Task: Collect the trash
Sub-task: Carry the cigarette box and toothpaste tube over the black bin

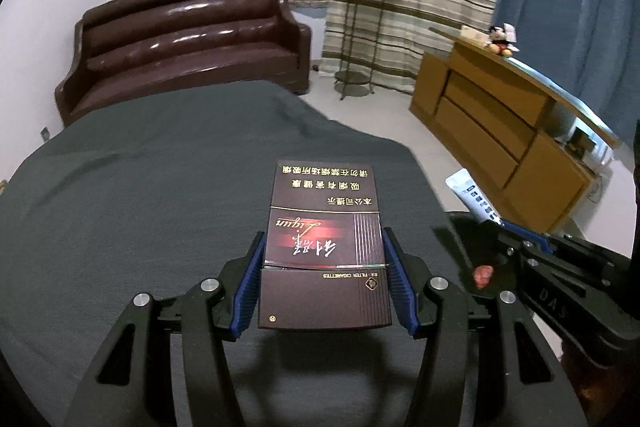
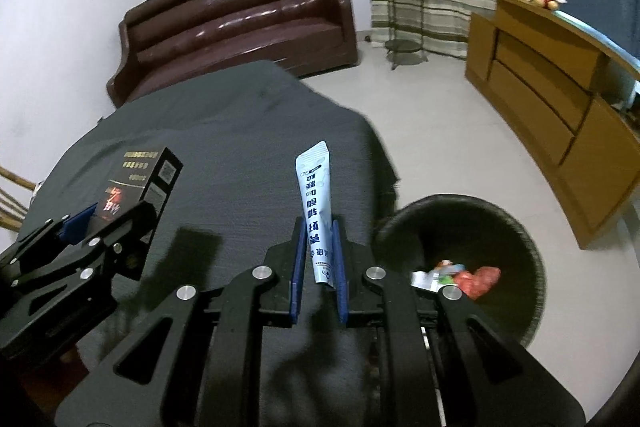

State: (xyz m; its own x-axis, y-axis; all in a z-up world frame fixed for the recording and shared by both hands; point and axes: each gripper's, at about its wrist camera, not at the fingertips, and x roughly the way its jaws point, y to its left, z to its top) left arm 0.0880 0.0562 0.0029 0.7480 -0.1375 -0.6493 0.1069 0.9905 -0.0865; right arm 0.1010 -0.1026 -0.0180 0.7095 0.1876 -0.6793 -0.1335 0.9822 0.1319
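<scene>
Right wrist view shows your right gripper (image 2: 318,227) pinching the toothpaste tube (image 2: 314,203) and your left gripper (image 1: 324,267) clamping the cigarette pack (image 1: 324,247) above the table, so carry both squarely over the trash bin (image 2: 520,227) before letting go.

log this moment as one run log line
left gripper: shut on cigarette pack | right gripper: shut on blue sachet | bin: holds wrappers, right of table

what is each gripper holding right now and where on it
The left gripper clamps a dark maroon cigarette box by its long sides, near the lid end. The right gripper pinches a flat pale blue sachet by its lower end.
</scene>
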